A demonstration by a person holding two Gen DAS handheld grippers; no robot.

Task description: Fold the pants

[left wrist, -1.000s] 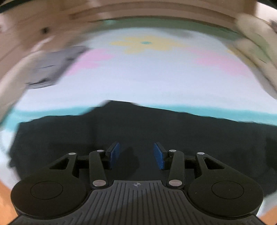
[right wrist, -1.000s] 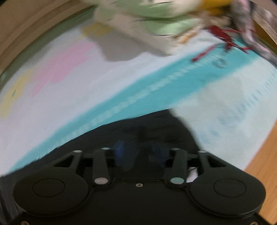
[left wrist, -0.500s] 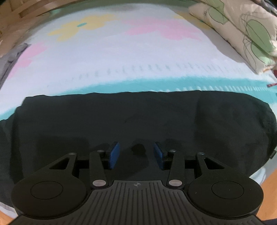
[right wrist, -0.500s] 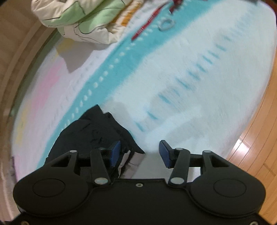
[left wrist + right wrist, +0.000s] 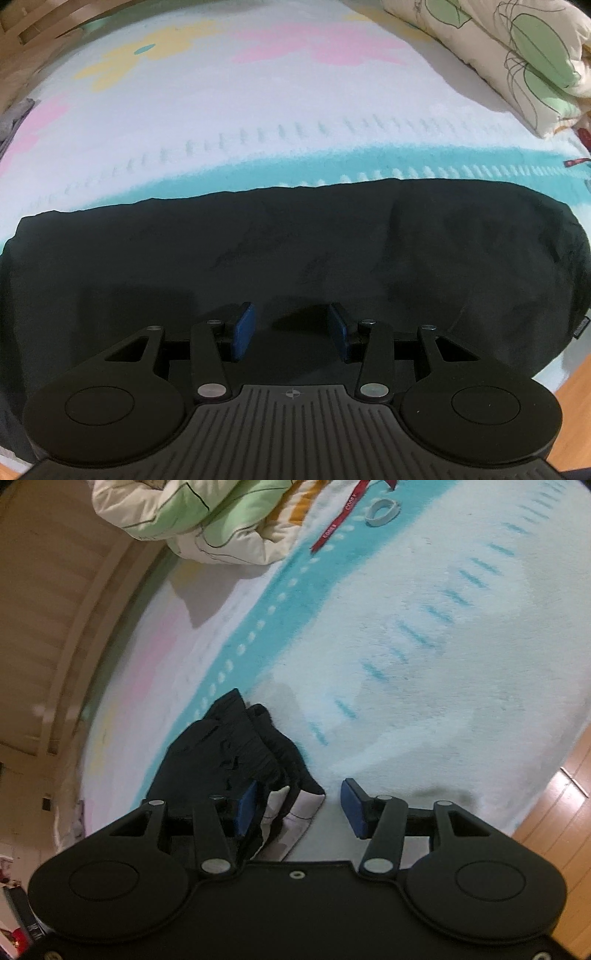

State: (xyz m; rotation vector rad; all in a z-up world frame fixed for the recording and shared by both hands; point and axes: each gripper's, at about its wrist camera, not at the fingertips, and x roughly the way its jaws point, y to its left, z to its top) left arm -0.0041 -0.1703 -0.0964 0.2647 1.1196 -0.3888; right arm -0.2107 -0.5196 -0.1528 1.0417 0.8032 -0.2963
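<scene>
Pants [image 5: 295, 251] flat on blanket [image 5: 258, 122]; left tool [image 5: 291, 325] spread above them, right tool [image 5: 299, 805] spread, perhaps brushing waistband

The left tool [image 5: 291, 328] points steeply down, its blue pads [image 5: 243, 330] held apart with a clear gap and nothing pinched between them. The right tool [image 5: 301, 808] tilts down at a shallower angle, jaws spread a little wider; its left pad [image 5: 246, 806] sits against dark cloth, the right pad free.
</scene>
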